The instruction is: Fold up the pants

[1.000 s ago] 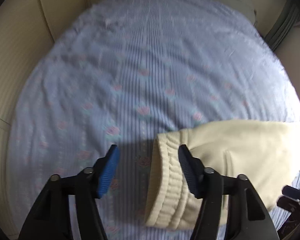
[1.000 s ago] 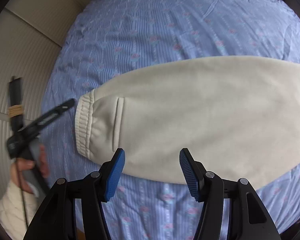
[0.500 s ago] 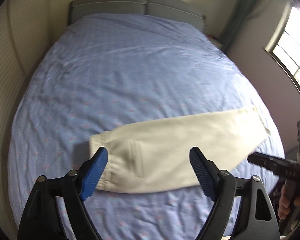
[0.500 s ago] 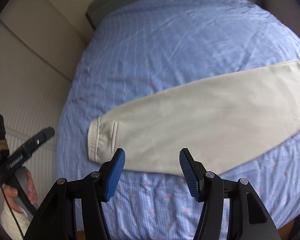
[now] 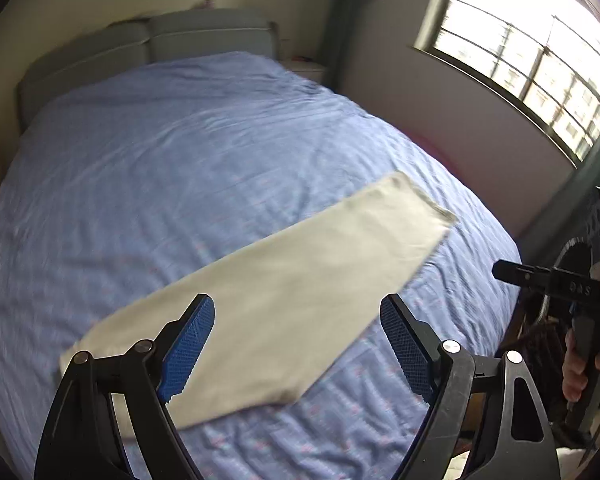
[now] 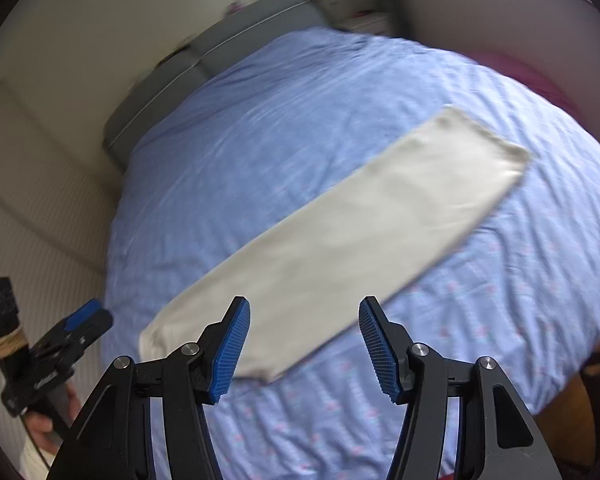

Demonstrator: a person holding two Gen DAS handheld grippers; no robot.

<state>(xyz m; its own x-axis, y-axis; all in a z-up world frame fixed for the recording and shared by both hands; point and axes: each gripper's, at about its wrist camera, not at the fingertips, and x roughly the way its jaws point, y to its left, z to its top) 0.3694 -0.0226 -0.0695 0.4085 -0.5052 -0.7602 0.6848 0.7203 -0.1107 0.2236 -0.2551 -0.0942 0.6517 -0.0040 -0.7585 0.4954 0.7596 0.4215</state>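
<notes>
Cream pants (image 5: 284,292) lie flat on the blue bed as one long folded strip, waistband at the near left, leg hem at the far right; they also show in the right wrist view (image 6: 340,240). My left gripper (image 5: 296,344) is open and empty, held well above the pants' near half. My right gripper (image 6: 304,344) is open and empty, also raised above the pants' waist end. The right gripper shows at the right edge of the left wrist view (image 5: 556,284), and the left gripper at the lower left of the right wrist view (image 6: 60,344).
The blue flowered bedsheet (image 5: 160,168) covers the whole bed. A grey headboard (image 5: 148,48) stands at the far end. A window (image 5: 532,64) is on the right wall, and a cream wall (image 6: 32,200) runs along the left.
Both grippers have lifted up and back from the pants, so the whole strip and the room now show. The left gripper's jaws have opened wider.
</notes>
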